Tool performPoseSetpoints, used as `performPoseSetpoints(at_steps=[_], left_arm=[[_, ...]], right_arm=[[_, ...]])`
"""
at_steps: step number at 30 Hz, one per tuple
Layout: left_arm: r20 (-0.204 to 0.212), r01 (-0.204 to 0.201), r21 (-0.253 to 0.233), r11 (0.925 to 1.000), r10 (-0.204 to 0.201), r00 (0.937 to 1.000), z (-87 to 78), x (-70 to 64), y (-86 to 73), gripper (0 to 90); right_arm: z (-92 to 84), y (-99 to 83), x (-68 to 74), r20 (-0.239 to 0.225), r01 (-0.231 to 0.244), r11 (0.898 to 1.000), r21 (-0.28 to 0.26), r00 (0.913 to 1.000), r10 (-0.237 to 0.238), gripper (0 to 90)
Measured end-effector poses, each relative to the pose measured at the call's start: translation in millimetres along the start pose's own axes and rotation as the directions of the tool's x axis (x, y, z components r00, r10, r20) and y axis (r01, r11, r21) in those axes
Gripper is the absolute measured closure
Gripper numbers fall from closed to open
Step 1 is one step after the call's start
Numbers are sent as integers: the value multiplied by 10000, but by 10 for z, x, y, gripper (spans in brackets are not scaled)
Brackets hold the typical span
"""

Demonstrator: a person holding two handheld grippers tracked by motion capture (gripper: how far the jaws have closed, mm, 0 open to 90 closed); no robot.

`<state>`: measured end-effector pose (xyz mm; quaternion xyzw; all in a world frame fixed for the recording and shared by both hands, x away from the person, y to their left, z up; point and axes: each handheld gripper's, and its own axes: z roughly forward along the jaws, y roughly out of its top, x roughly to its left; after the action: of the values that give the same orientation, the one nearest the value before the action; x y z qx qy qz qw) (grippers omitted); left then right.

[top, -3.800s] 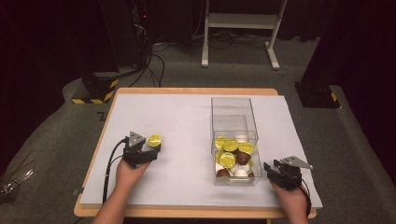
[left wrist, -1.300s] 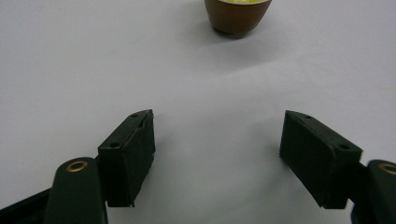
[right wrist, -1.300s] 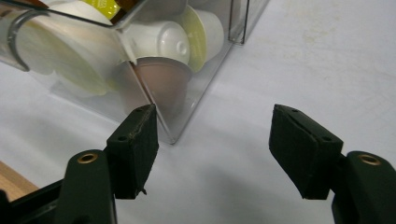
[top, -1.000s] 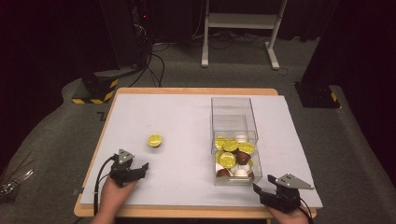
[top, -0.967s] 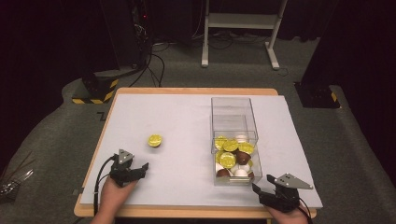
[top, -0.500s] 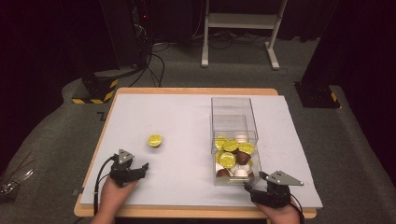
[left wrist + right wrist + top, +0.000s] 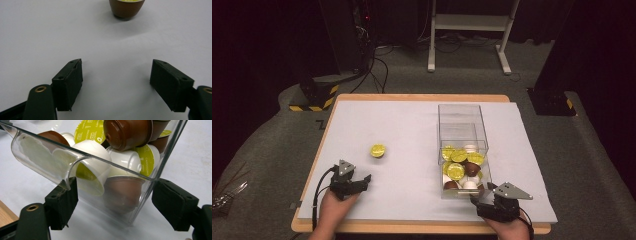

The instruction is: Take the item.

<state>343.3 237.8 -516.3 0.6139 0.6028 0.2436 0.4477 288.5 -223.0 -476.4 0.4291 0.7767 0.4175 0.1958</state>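
One capsule (image 7: 378, 150) had been set upright on the table (image 7: 402, 120), left of centre in the high view, apart from the clear box (image 7: 461, 145) at right of centre. The rest were still heaped in the box's near end. The left gripper (image 7: 362, 181), at lower left, was held wide open and empty, short of the capsule. The right gripper (image 7: 113, 202), its jaws having just been opening, was spread about the box's near corner, nothing yet gripped.
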Motion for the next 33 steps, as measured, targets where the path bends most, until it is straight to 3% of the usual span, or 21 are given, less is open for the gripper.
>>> performPoseSetpoints(at_steps=[17, 21, 33], left_arm=[[37, 121, -54, 9999, -121, 9999, 1, -2, -1, 264], [21, -220, 135, 9997, 219, 9998, -16, 15, -1, 265], [43, -91, 15, 10000, 91, 9999, -9, 4, -4, 266]], right_arm=[[54, 53, 10, 223, 6, 10000, -12, 9998, -5, 214], [77, 69, 0, 281, -12, 10000, -43, 9996, 13, 219], [71, 115, -44, 395, -128, 9995, -292, 9991, 140, 231]])
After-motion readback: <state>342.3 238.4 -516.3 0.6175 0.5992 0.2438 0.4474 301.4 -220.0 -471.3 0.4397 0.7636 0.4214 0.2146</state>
